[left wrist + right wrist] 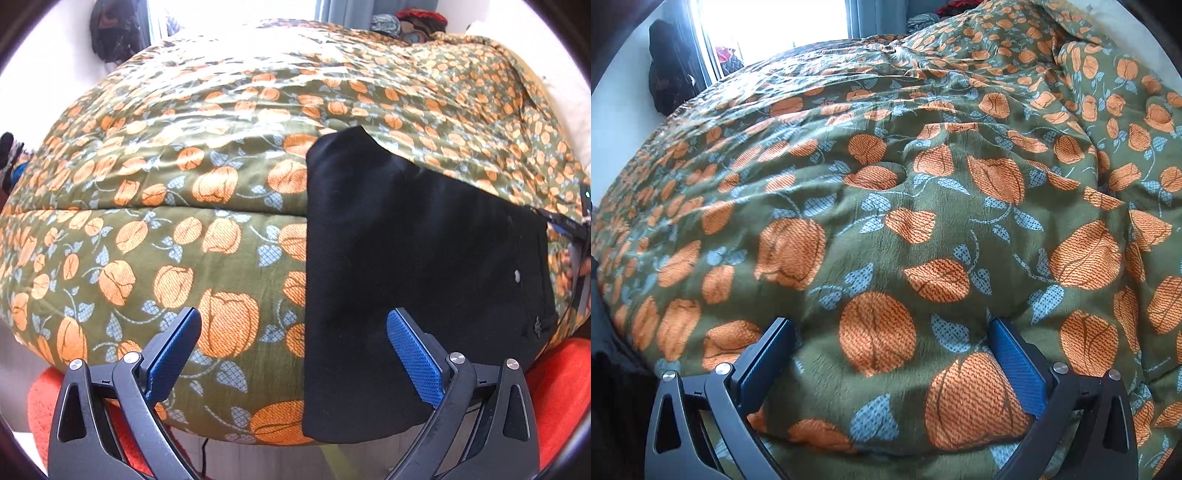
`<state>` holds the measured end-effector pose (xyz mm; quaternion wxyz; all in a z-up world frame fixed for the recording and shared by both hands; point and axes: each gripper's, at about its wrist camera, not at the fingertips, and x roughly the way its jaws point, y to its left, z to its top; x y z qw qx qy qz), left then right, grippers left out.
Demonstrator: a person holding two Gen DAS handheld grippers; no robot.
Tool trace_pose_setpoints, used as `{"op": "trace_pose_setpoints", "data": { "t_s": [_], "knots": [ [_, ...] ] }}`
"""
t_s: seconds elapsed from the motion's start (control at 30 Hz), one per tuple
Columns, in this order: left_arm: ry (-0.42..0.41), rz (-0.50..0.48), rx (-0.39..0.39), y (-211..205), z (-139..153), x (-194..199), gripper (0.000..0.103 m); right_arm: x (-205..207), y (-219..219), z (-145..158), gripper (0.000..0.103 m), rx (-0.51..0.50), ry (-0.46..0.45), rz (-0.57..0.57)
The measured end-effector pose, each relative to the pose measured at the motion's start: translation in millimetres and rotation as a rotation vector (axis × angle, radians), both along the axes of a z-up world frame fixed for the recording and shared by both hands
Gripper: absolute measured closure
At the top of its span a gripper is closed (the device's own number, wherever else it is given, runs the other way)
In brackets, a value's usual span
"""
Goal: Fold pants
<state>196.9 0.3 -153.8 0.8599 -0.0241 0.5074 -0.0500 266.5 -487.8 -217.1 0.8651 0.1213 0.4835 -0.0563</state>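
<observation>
Black pants (413,266) lie folded into a flat rectangle on the green quilt with orange flowers (192,221), at the right of the left wrist view. My left gripper (293,325) is open and empty, held above the bed's near edge, its right finger (413,358) over the pants' left part. My right gripper (892,332) is open and empty, low over the quilt (886,221). A dark cloth edge (613,387) that may be the pants shows at the far left of the right wrist view. The other gripper (576,236) shows at the right edge of the left wrist view.
Orange cushions (554,387) sit below the bed's near edge. A bright window (768,26) and dark hanging items (672,70) are at the far side. Bunched quilt and clothes (406,22) lie at the back right.
</observation>
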Motion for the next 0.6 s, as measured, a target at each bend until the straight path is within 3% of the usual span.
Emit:
{"op": "trace_pose_setpoints", "data": {
  "t_s": [0.07,0.13,0.23,0.37,0.47,0.6],
  "knots": [
    [0.011,0.016,-0.064,14,-2,4,0.002,-25,11,30,0.000,0.195,-0.093,0.065],
    [0.038,0.009,-0.101,16,-10,11,0.003,-51,34,47,0.000,0.427,-0.127,0.155],
    [0.082,-0.051,-0.155,9,-22,19,0.003,-77,80,34,0.000,0.699,-0.041,0.256],
    [0.127,-0.104,-0.206,-7,-32,29,0.007,-88,113,-13,0.013,0.817,0.099,0.206],
    [0.146,-0.144,-0.206,-19,-33,35,0.013,-85,117,-33,0.025,0.790,0.164,0.142],
    [0.182,-0.179,-0.241,-35,-37,42,0.020,-68,127,-37,0.025,0.871,0.191,0.162]
  ]
}}
